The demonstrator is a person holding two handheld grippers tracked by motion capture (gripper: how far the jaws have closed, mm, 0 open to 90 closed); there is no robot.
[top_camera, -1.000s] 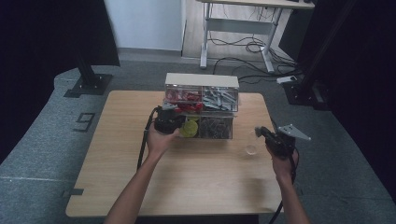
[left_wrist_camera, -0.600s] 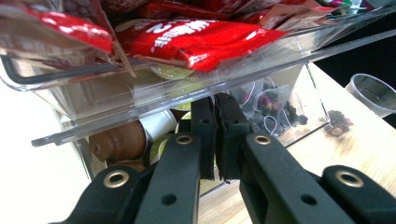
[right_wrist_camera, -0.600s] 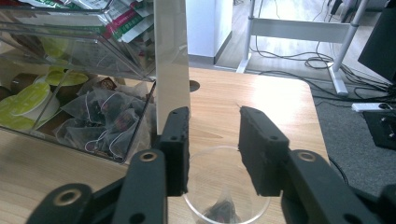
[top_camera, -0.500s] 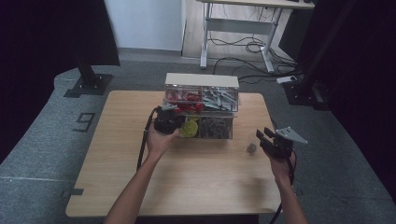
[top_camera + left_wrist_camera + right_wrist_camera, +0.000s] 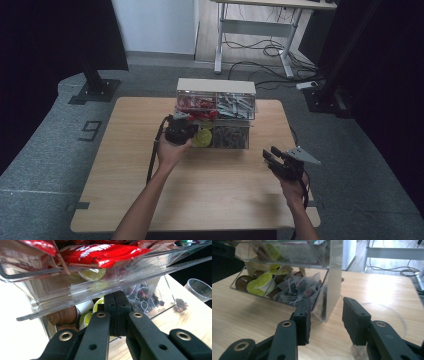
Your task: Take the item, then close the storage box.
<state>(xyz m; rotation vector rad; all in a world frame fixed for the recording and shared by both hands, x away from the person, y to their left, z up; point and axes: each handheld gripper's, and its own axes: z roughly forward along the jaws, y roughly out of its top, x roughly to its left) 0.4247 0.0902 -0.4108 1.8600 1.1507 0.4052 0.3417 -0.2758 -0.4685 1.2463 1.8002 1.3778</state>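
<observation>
A clear acrylic drawer organizer (image 5: 216,86) stands at the table's middle. Its upper drawer of red packets (image 5: 100,253) is pulled out over my left gripper (image 5: 117,312), whose jaws are shut pad to pad, tips just under the drawer's front lip. Seen from above, the left gripper (image 5: 182,127) sits at the organizer's left front. Behind it are yellow-lidded capsules (image 5: 86,316) and tea bags (image 5: 299,288) in the lower compartment. My right gripper (image 5: 270,153) is right of the organizer; its jaws have just been opening. In its own view, the right gripper (image 5: 325,320) has nothing between the pads.
A clear plastic cup (image 5: 200,288) stands on the wooden table (image 5: 125,190) right of the organizer, with a small dark clump (image 5: 181,305) beside it. The cup's rim (image 5: 387,308) shows behind my right jaw. A desk frame and cables lie beyond the table.
The right gripper has come nearer and lower, over where the cup stood, and its jaws went from shut to open. The left hand and gripper have stayed put.
</observation>
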